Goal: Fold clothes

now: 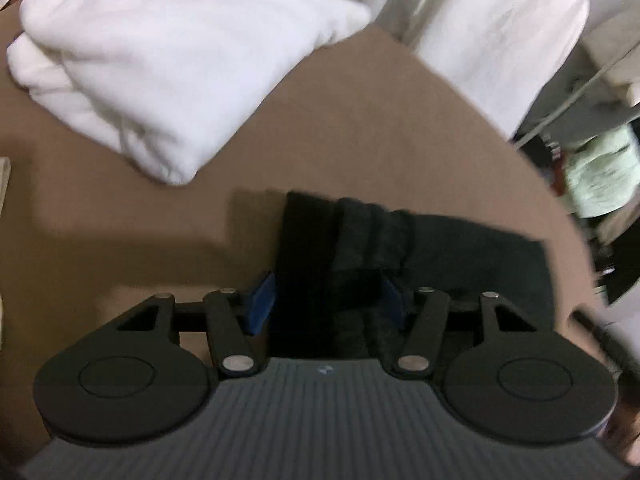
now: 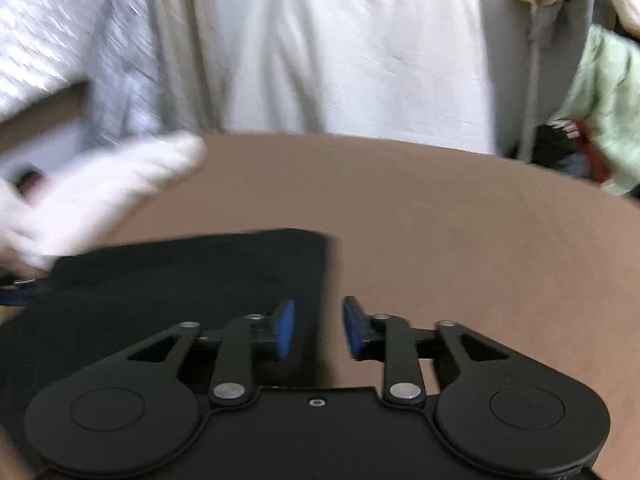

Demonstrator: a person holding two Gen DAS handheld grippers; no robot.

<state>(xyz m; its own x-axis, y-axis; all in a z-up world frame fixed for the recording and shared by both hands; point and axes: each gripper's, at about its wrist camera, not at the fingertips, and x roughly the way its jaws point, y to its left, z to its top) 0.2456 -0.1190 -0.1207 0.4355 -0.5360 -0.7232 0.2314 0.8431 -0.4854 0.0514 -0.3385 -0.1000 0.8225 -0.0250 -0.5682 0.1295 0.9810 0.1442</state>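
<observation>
On the brown tabletop [image 1: 340, 128], going left to right, a folded white garment [image 1: 160, 72] lies toward the far left corner, and a dark garment [image 1: 440, 248] lies flat along the near edge, its bunched, ribbed end to the left and its smooth straight edge to the right. The left hand-held gripper [image 1: 326, 300] stands half apart with that bunched end between its blue pads [image 1: 262, 300]; the cloth fills the gap, but blur and darkness keep me from telling whether the pads press on it. The right hand-held gripper [image 2: 318, 330] is also partly apart, straddling the right edge of the dark garment with its left pad over cloth and its right pad over bare tabletop; nothing is clamped there. My reading is that the step in hand is taking hold of the dark garment at both ends for a fold. The next move likely calls for both sets of jaws to close on a single layer at matching edges, then lift together so the cloth does not skew. The left wrist view alone shows the bunched end and the white garment's full folded shape; the right wrist view alone shows the clean right corner and the far edge of the tabletop with pale cloth [image 2: 340, 52] hanging behind it.
</observation>
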